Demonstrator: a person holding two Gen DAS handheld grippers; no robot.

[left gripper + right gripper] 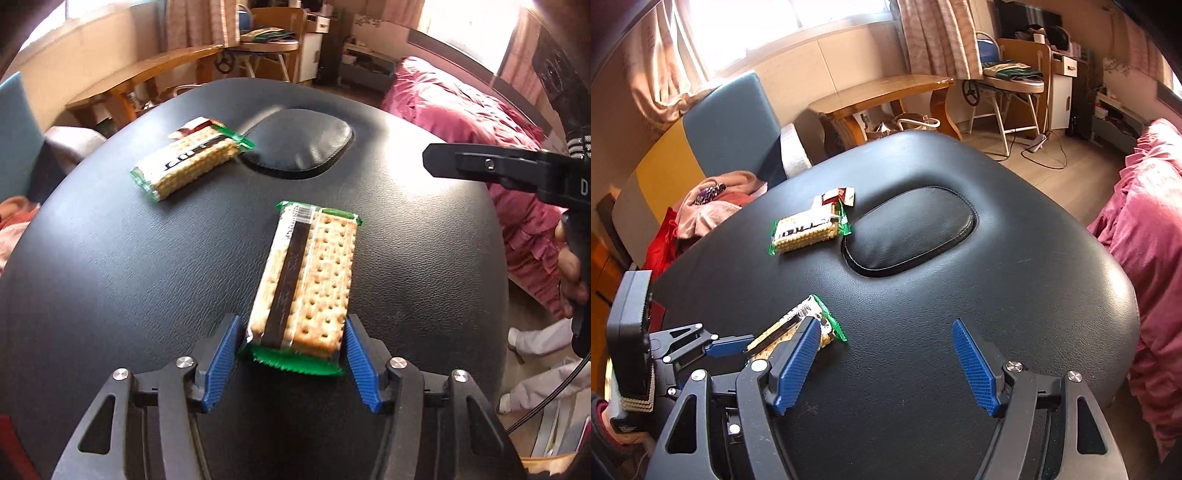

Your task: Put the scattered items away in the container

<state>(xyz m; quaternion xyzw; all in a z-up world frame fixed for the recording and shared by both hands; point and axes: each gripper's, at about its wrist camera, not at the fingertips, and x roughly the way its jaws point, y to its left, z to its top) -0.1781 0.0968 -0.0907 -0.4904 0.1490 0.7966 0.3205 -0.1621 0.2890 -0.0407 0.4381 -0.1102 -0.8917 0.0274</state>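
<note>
The blue ribbed fingers [223,363] of the left gripper [291,363] stand on either side of the near end of a cracker packet [304,280]. The pads look to be just at the wrapper's edges, but the frames do not settle whether they press it or only flank it. The packet lies flat on the black padded table [129,266], long axis running away from the gripper, its green crimped end toward the camera and its barcode end farther off.

A second cracker packet [186,166] lies well apart from the first, angled, just beside the oval cushion insert [299,144] set into the table top. In the right wrist view a small red and white wrapper [836,195] shows just behind this second packet.

The right gripper [890,363] hovers over bare table with its fingers spread wide and nothing between them. In the left wrist view it reaches in from the right edge, held by a hand [570,273].

Beyond the table are a pink bedspread [461,110], a wooden bench [882,92] and a blue chair [731,114].
</note>
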